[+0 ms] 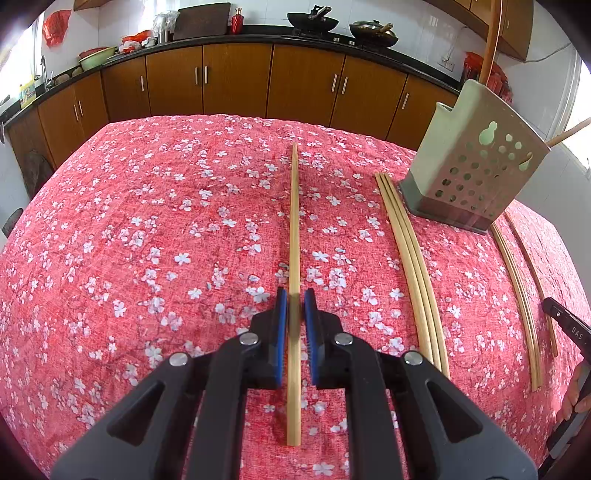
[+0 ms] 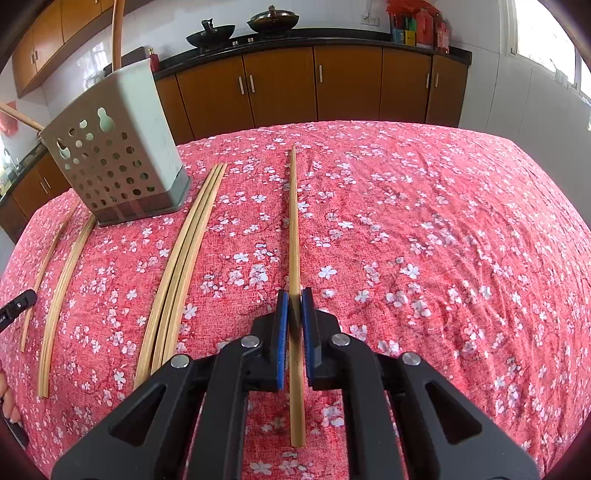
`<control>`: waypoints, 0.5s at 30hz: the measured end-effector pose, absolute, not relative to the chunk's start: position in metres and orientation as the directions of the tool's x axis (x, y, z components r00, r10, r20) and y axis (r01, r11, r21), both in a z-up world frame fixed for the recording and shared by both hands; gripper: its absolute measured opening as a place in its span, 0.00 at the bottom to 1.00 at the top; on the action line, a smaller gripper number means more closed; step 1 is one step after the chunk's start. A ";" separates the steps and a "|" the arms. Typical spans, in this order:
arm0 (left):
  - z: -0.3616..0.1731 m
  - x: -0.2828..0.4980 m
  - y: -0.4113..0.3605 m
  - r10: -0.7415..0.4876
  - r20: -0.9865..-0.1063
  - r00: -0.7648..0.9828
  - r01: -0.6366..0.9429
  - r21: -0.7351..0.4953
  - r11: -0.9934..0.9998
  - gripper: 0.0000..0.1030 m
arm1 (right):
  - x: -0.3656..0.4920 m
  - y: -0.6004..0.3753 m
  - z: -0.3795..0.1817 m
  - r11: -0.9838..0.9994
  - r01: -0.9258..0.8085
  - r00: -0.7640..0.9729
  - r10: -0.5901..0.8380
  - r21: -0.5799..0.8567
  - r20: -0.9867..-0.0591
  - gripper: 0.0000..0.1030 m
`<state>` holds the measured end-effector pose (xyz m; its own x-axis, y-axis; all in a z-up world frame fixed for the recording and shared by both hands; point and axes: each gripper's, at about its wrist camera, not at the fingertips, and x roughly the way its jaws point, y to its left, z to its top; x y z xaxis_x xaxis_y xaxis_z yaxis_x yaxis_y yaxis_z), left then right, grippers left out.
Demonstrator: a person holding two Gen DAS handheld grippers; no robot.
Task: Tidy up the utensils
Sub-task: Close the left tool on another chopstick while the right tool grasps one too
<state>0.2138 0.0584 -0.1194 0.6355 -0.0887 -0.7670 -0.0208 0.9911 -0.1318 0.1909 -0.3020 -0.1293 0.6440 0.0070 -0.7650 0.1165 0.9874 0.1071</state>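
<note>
Both grippers are over a table covered with a red floral cloth (image 1: 147, 229), each angled down at it. The left gripper (image 1: 294, 306) has its blue-padded jaws pressed in on a single bamboo chopstick (image 1: 294, 221), which runs straight away from it along the cloth. The right gripper (image 2: 294, 306) is doing the same, its jaws pinched on a chopstick of its own (image 2: 293, 221), thick end nearest the camera. Between the two hands stands a pale green chopstick holder (image 1: 476, 162) with round holes punched in its front face and a dark base; a wooden handle (image 1: 491, 40) rises out of its top. From the left view, a bundle of three chopsticks (image 1: 410, 258) lies flat on the cloth just beside the holder's base, and a pair (image 1: 517, 295) and one more single (image 1: 535, 273) lie further to the right, near the holder's other corner. Behind the table runs a row of brown wooden cabinets (image 1: 236, 81) under a black counter, with two dark woks (image 1: 312, 20) on the stove.
</note>
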 end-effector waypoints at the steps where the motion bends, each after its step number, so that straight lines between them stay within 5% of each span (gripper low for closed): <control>1: -0.119 0.214 0.058 -0.089 -0.767 0.636 -0.021 -0.133 0.991 0.12 | 0.191 -0.302 -0.130 0.987 0.117 0.644 0.008 0.108 -0.765 0.09; 15: -0.119 0.214 0.058 -0.093 -0.766 0.636 -0.021 -0.138 0.990 0.12 | 0.191 -0.302 -0.129 0.987 0.118 0.644 0.010 0.113 -0.765 0.09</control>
<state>0.2142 0.0581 -0.1186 0.6364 -0.0927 -0.7657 -0.0213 0.9903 -0.1376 0.1912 -0.3022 -0.1293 0.6444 0.0100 -0.7646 0.1185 0.9865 0.1127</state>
